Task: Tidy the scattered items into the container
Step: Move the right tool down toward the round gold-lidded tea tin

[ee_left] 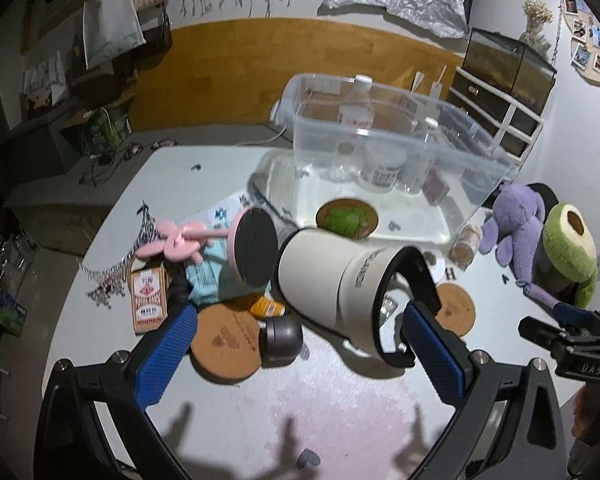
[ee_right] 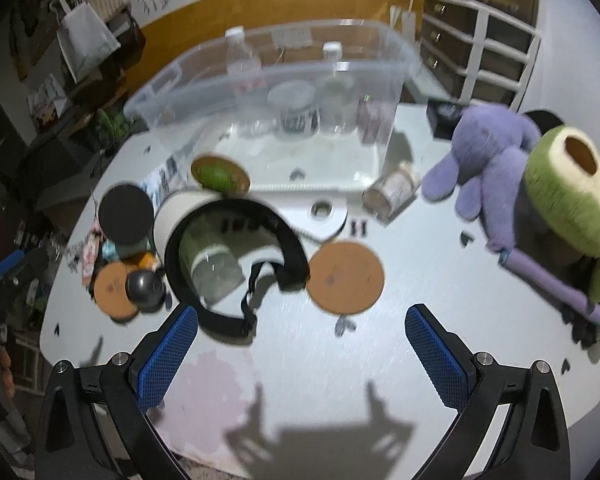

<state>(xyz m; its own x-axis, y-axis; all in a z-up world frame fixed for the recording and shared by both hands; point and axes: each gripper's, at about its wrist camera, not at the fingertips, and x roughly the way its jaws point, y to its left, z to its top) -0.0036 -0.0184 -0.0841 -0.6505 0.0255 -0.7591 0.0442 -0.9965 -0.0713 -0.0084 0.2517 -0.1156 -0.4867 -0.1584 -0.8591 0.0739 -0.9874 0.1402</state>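
Judging by bottles in the container [ee_left: 452,136], we're perhaps partway: both grippers [ee_left: 300,344] [ee_right: 302,344] released; mug [ee_left: 332,276], coasters [ee_right: 344,278], plush [ee_right: 496,152] remain.

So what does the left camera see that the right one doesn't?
Only the left view shows the pink flower toy, the red card box and the right gripper at its edge.

Only the right view shows the tape roll clearly and the black box behind the purple plush.

Both show the clear bin, the white cup lying on its side, the purple plush and cork coasters.
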